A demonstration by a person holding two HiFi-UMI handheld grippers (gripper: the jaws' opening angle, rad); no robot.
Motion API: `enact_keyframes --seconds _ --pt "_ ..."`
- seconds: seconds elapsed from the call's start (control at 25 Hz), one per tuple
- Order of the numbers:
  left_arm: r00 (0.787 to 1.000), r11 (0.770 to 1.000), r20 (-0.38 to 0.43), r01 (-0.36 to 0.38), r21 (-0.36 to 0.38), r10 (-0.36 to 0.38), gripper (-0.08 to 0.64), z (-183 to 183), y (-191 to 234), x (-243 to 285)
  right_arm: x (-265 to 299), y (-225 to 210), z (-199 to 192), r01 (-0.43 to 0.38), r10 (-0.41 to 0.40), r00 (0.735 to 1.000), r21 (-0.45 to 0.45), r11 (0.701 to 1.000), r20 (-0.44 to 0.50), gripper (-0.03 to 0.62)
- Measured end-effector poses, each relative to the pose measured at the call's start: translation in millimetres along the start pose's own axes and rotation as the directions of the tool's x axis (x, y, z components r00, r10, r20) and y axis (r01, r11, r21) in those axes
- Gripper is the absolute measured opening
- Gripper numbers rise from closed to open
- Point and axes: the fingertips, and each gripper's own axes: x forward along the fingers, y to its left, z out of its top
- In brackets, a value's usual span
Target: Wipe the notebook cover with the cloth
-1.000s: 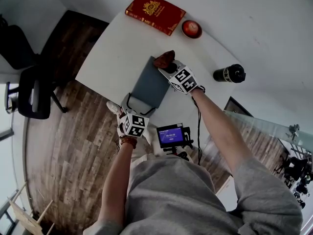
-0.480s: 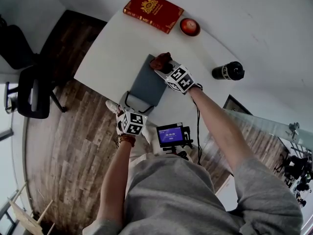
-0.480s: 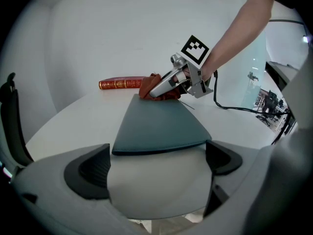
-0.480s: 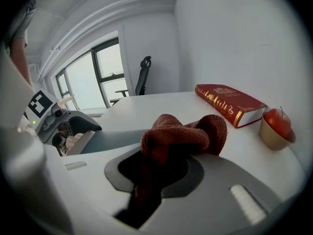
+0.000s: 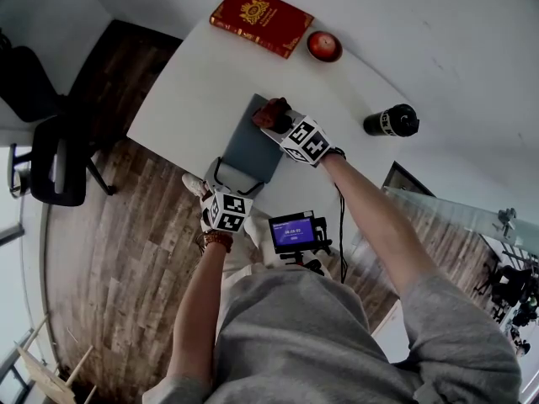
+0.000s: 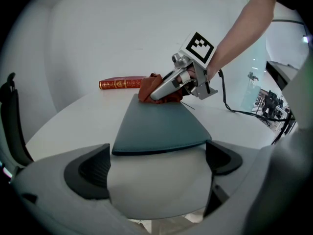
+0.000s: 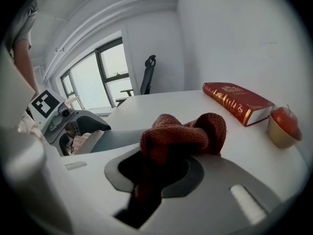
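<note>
A dark teal notebook (image 5: 253, 144) lies flat on the white table (image 5: 194, 82), its near end by the table's front edge. My right gripper (image 5: 280, 123) is shut on a bunched reddish-brown cloth (image 5: 270, 111) and presses it onto the notebook's far end. The right gripper view shows the cloth (image 7: 183, 132) bulging out of the shut jaws. My left gripper (image 5: 225, 175) stands open at the notebook's near edge (image 6: 159, 133); its two pads sit just outside the near corners, apart from the cover. In the left gripper view, the right gripper (image 6: 165, 88) and cloth (image 6: 147, 88) show beyond the notebook.
A red hardback book (image 5: 262, 19) lies at the table's far side, with a red candle in a small bowl (image 5: 325, 46) beside it. A black bottle (image 5: 392, 122) lies on its side at the right. A small lit screen (image 5: 295, 230) sits below the table edge. An office chair (image 5: 50, 154) stands at the left.
My right gripper has slid the cloth a short way leftward along the notebook's far end. The left gripper has hardly moved.
</note>
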Motion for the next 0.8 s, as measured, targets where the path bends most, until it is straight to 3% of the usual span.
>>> enact_keyframes --seconds 0.8 --pt "1.0 1.0 -0.002 0.003 -0.002 -0.003 0.601 -0.2 -0.2 0.0 7.3 64.7 -5.2 -0.092 0.092 0.996 -0.038 0.995 -0.011 0.084"
